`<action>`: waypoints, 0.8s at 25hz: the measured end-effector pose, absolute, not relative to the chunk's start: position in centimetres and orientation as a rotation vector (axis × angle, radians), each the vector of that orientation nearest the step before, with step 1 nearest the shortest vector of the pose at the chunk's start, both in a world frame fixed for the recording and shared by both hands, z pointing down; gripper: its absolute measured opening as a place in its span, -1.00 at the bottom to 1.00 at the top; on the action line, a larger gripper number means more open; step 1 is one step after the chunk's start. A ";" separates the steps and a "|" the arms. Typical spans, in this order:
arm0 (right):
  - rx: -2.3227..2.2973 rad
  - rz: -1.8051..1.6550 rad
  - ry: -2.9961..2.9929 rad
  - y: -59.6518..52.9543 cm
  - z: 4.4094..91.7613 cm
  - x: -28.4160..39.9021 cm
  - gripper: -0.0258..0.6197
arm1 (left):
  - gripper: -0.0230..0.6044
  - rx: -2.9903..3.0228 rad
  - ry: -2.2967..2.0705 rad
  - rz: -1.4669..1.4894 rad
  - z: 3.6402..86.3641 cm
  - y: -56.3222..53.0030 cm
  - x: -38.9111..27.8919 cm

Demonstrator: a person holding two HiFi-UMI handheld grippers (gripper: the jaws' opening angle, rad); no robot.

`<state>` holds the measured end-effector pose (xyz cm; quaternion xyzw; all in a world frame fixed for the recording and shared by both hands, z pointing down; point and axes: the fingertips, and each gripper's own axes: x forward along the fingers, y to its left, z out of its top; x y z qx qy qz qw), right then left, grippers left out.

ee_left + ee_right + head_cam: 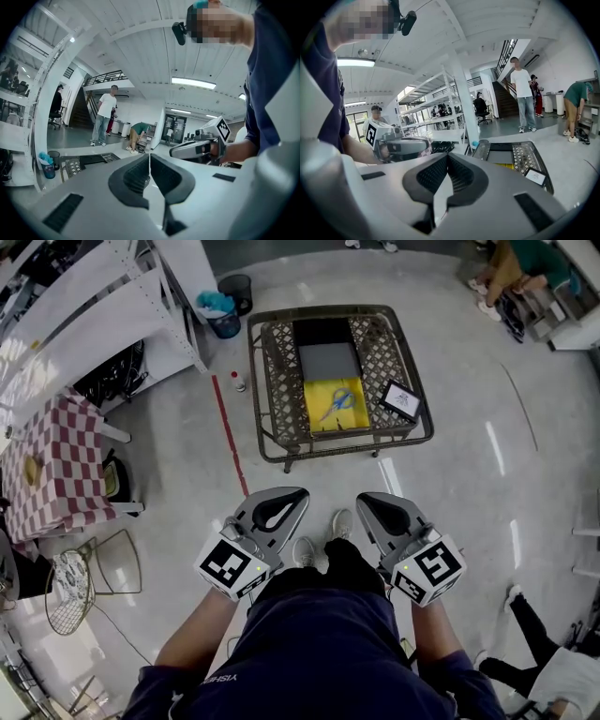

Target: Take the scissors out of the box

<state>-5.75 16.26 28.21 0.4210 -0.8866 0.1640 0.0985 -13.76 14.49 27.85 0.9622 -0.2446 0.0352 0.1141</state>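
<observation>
Your left gripper [292,498] and right gripper [367,502] hang side by side at your waist, well apart from the table [270,381]. Each gripper view shows its jaws pressed together with nothing between them. Only the head view shows the scissors [337,401]. They are blue-handled and lie in the yellow box [317,420] near the table's front edge, with a small framed card [400,399] just to its right. The right gripper view catches the table and a sliver of the box, but not the scissors. The left gripper view shows only the table's corner at far left, with people [105,117] standing beyond it.
</observation>
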 end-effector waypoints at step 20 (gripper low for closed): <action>1.125 0.573 -2.656 4.2 30.3 1.6 -0.86 | -0.83 2.764 -0.818 0.227 31.0 2.5 -6.3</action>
